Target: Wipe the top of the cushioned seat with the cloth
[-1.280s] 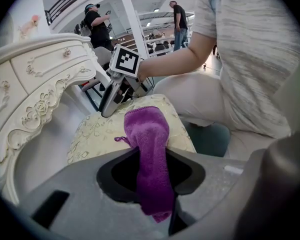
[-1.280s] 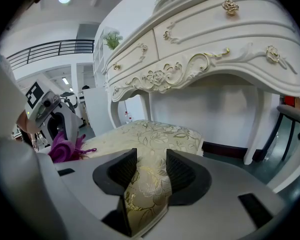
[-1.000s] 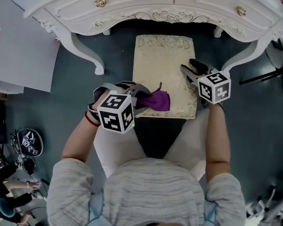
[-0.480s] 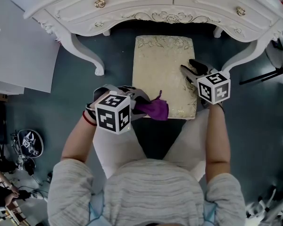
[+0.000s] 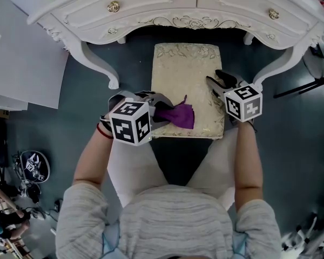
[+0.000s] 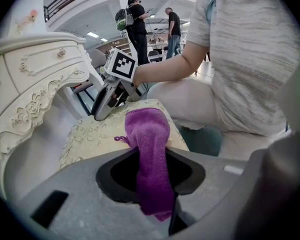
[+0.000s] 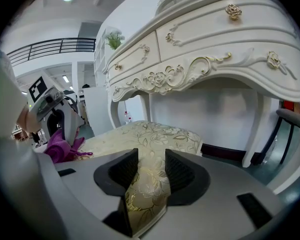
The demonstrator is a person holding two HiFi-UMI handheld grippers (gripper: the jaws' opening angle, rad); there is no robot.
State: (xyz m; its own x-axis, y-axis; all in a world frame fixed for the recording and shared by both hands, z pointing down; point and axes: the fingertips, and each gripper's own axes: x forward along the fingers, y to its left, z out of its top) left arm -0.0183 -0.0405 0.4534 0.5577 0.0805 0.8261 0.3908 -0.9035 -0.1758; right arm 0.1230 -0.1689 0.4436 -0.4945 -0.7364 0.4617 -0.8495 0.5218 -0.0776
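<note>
The cushioned seat [image 5: 186, 80] is cream with a gold flower pattern and stands in front of the dressing table. A purple cloth [image 5: 178, 115] lies bunched on its near left corner, with my left gripper [image 5: 161, 111] shut on it. In the left gripper view the cloth [image 6: 147, 149] runs out between the jaws onto the seat. My right gripper [image 5: 218, 82] is at the seat's right edge. Its jaws have just been closing a little, and in the right gripper view that edge [image 7: 145, 184] fills the gap between the pads.
An ornate white dressing table [image 5: 151, 9] with gold knobs overhangs the seat's far end, its curved legs [image 5: 100, 63] on either side. The person's knees [image 5: 135, 166] are against the seat's near edge. Grey floor surrounds it, and a white panel [image 5: 21, 63] lies at left.
My left gripper drew the cloth slightly toward the seat's near edge, then pushed it back up the seat. The right gripper has stayed where it was.
</note>
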